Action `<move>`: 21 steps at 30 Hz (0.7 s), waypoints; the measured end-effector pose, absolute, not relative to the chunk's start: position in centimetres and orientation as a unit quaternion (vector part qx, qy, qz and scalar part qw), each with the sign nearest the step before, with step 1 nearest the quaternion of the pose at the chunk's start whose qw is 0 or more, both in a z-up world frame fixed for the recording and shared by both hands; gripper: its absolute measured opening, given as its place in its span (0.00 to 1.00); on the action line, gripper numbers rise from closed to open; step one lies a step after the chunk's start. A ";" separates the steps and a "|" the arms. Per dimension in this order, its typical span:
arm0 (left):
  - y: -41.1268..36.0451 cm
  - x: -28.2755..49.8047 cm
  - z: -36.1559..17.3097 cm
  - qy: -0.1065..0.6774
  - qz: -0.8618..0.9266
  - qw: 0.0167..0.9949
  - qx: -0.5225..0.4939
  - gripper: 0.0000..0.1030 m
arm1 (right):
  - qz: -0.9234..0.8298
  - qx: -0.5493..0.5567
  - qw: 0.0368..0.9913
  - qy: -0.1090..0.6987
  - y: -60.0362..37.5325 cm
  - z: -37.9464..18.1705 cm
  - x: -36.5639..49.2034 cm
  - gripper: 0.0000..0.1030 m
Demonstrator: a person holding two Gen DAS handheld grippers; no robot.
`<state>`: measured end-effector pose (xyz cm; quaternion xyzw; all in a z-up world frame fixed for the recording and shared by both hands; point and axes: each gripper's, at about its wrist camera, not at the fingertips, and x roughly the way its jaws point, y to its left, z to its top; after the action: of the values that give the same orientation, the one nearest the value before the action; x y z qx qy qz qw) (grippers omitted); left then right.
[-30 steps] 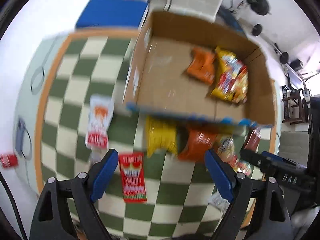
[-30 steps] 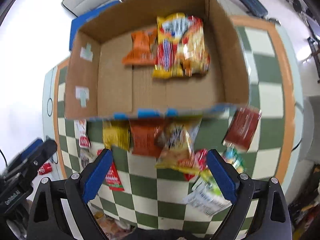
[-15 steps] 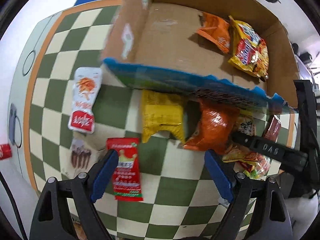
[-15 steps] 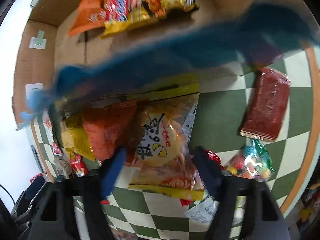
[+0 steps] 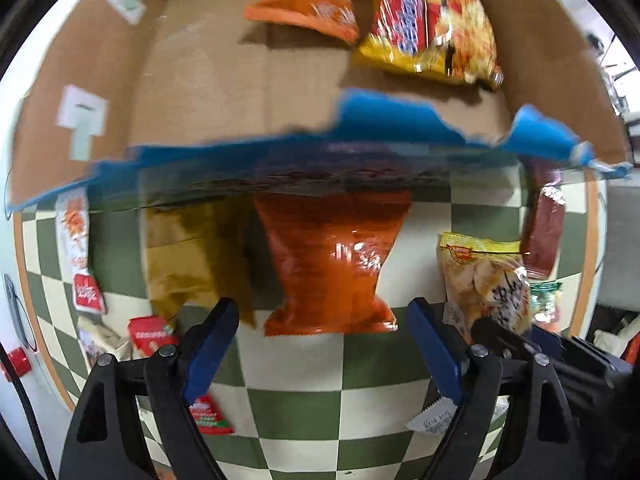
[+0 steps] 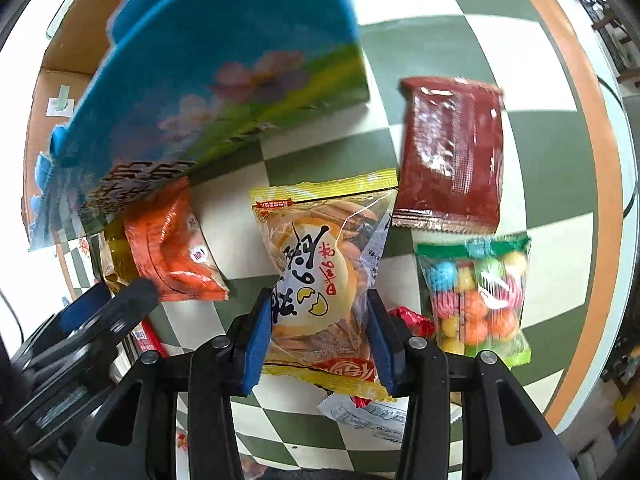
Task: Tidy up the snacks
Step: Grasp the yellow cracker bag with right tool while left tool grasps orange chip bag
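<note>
Right tool (image 6: 316, 336) dropped, now seemingly clamping cake packet (image 6: 324, 276); left tool (image 5: 320, 344) spread wide, empty.

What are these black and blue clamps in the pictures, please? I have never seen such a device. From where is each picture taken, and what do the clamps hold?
They are two hand-held grippers, one per hand, each with a camera looking along its fingers. In the left wrist view, the left gripper is open above the checkered table, facing an orange snack bag beside the cardboard box, which already contains two snacks. In the right wrist view, the right gripper has closed its blue pads on a yellow-edged pastry packet. A dark red packet and a bag of coloured candy balls lie nearby.
</note>
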<state>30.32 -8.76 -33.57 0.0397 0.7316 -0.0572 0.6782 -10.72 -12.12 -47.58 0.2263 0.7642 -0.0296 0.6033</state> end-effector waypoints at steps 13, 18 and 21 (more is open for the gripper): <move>-7.3 27.9 -34.8 0.748 -0.039 0.662 0.031 0.43 | -0.026 0.209 0.596 0.775 -9.7 -48.0 -13.1 0.46; -5.1 23.8 -34.8 0.763 -0.038 0.645 0.026 0.43 | -0.003 0.188 0.579 0.793 -7.8 -47.8 -15.6 0.45; -4.4 22.8 -35.7 0.774 -0.042 0.632 0.018 0.44 | 0.010 0.175 0.571 0.802 -6.7 -48.0 -17.0 0.46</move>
<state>22.78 -4.39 -35.74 0.0179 0.7737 -0.0419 0.6319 -16.96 -6.74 -48.00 0.1754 0.8021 0.0100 0.5708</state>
